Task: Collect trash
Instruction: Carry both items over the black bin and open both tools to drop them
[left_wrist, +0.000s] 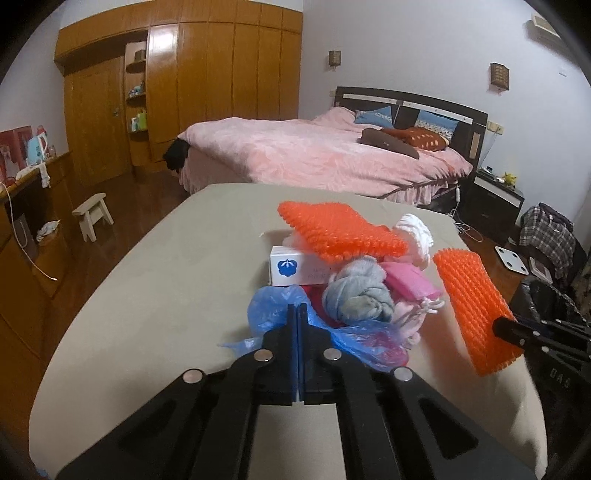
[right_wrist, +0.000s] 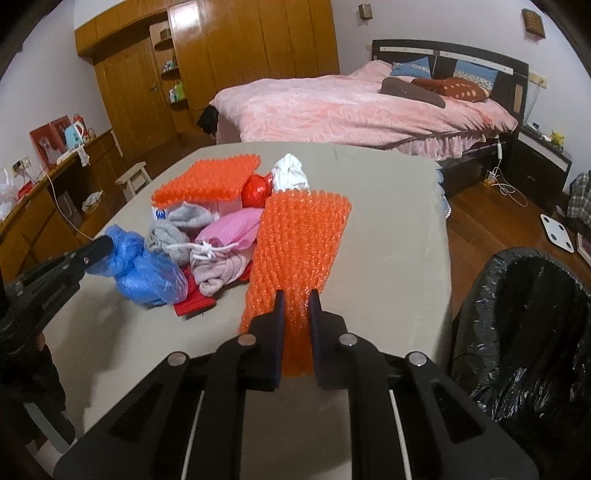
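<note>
Trash pile sits mid-way on the beige table (right_wrist: 388, 229): your left gripper (left_wrist: 300, 308) is clamped tight on the crumpled blue plastic bag (right_wrist: 140, 266) at the pile's near-left edge. Your right gripper (right_wrist: 296, 295) pinches the near end of the orange bubble-wrap sheet (right_wrist: 299, 240), jaws nearly closed on it. Black-lined bin (right_wrist: 524, 332) stands right of the table.

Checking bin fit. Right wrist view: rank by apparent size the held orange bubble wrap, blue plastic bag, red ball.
1. Orange bubble wrap, held in the right gripper; being nearest the camera inflates it.
2. Blue plastic bag, pinched by the left gripper.
3. Red ball, partly hidden, farthest.
</note>
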